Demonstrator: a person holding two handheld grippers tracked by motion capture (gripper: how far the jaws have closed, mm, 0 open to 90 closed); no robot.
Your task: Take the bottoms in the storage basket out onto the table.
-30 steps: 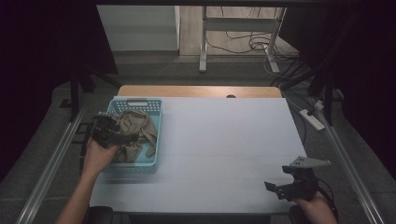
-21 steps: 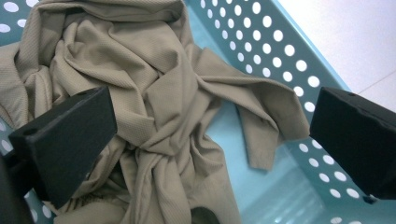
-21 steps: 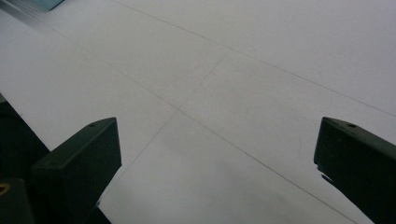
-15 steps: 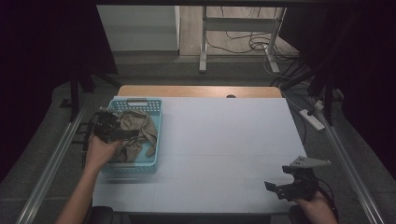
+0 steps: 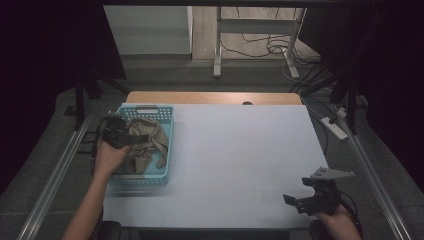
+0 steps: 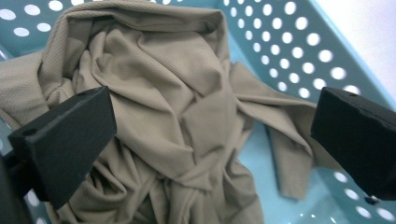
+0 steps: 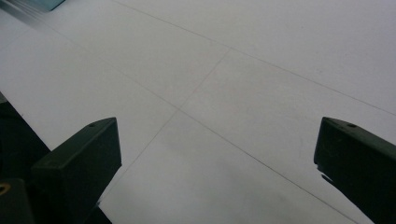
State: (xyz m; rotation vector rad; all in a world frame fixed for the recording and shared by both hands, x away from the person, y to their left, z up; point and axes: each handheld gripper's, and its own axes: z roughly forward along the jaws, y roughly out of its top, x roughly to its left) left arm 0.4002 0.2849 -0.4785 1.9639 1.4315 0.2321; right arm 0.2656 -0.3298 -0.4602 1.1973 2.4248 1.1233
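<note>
A crumpled beige cloth (image 5: pixel 146 142) (image 6: pixel 177 116) lies in a light blue perforated basket (image 5: pixel 150 111) (image 6: pixel 289 51) at the table's left. My left gripper (image 5: pixel 131 139) (image 6: pixel 212 140) hovers over the cloth inside the basket, jaws wide open, the cloth between and below them. My right gripper (image 5: pixel 296 202) (image 7: pixel 217 168) rests low at the table's front right, jaws open over bare white tabletop (image 7: pixel 224 79), nothing between them.
The white table surface (image 5: pixel 240 150) stretches between basket and right gripper. A wooden strip (image 5: pixel 215 98) runs along the far edge. Metal rails flank both sides; a power strip (image 5: pixel 334 127) and cables lie on the floor at right.
The left gripper has moved farther in over the cloth in the basket. The right gripper has stayed in place.
</note>
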